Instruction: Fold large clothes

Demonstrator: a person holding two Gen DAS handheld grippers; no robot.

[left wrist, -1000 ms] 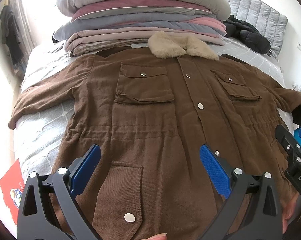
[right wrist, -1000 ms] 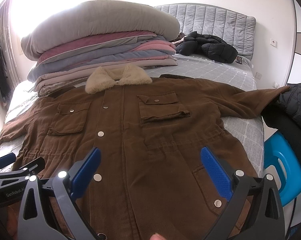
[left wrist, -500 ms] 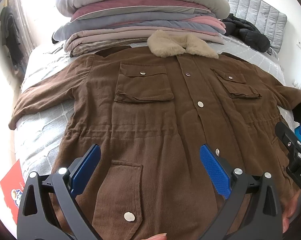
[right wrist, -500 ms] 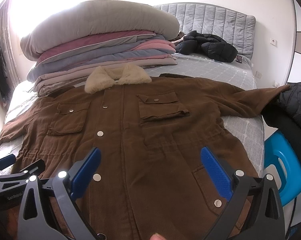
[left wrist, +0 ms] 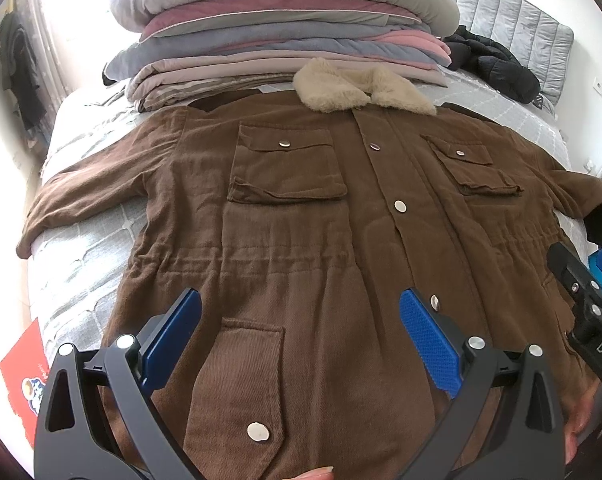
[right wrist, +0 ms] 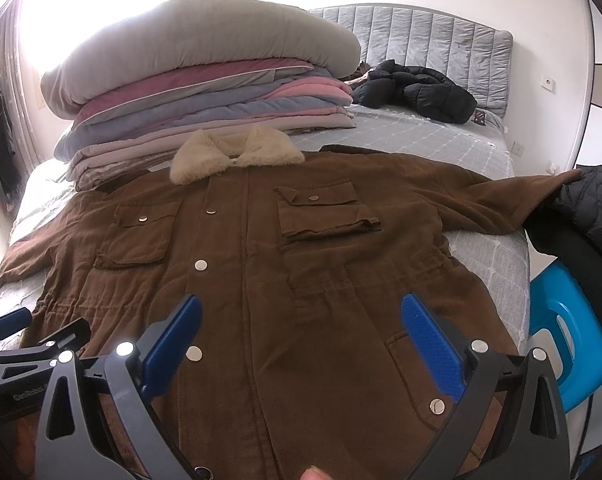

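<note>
Coat (left wrist: 301, 240) lies flat and face-up across the bed (left wrist: 81, 264), sleeves out, and we've barely moved in the last second: only a slight drift. Our left gripper (left wrist: 301, 334) and right gripper (right wrist: 301, 334) hover over the hem, jaws spread and empty, so folding hasn't begun. We see ribbed brown cloth, shiny snaps, a fleecy cream collar (left wrist: 361, 90).

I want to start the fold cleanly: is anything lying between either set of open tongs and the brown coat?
Nothing visible. The brown coat lies spread flat on the bed, and both the left tongs and right tongs hang open directly over its lower half. The stacked blankets sit beyond the collar.
</note>
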